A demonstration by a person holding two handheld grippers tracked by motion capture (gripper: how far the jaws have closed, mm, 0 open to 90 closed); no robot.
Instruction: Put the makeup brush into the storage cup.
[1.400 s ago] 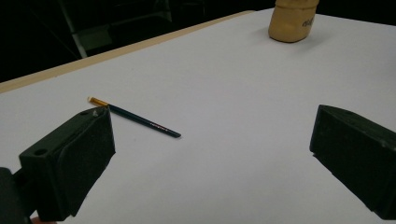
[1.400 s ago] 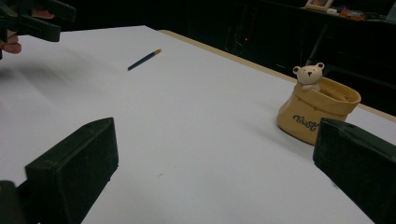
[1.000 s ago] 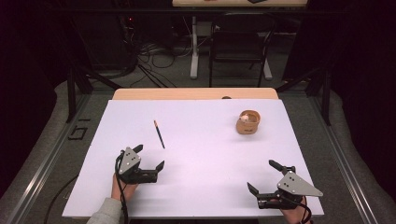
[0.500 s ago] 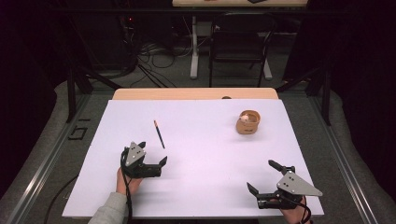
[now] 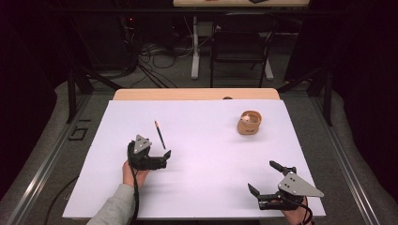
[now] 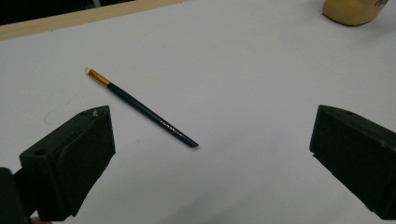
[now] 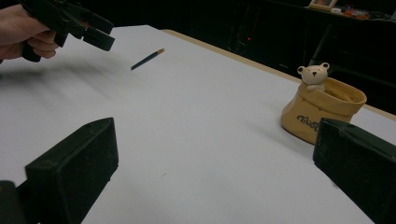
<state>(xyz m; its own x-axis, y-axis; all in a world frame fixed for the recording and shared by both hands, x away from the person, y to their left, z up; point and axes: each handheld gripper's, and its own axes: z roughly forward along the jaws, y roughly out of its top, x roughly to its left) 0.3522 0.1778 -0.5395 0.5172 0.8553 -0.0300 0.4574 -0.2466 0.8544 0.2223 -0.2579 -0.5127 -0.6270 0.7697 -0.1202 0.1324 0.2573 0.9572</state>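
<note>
At the lower left of the high view we see the left gripper (image 5: 157, 157), black with a grey three-cornered plate on top, held in a hand with a grey sleeve over the white table sheet (image 5: 202, 136); its jaws stand wide apart and grip nothing. Just above and to the right of it in that view lies the slim dark blue pencil with a gold ferrule and pale eraser tip (image 5: 160, 134), flat on the sheet, a little apart from the jaws. In the left gripper view the pencil (image 6: 142, 108) lies slantwise in the left half of the frame, its eraser end toward the upper left, between the two spread black jaws but beyond them. Right of centre in the high view stands the tan sack-shaped ceramic pot with a small bear figure on its rim (image 5: 248, 123), well apart from the pencil. At the lower right, the right gripper (image 5: 265, 178) rests low near the sheet's near edge, jaws also wide apart and empty.
</note>
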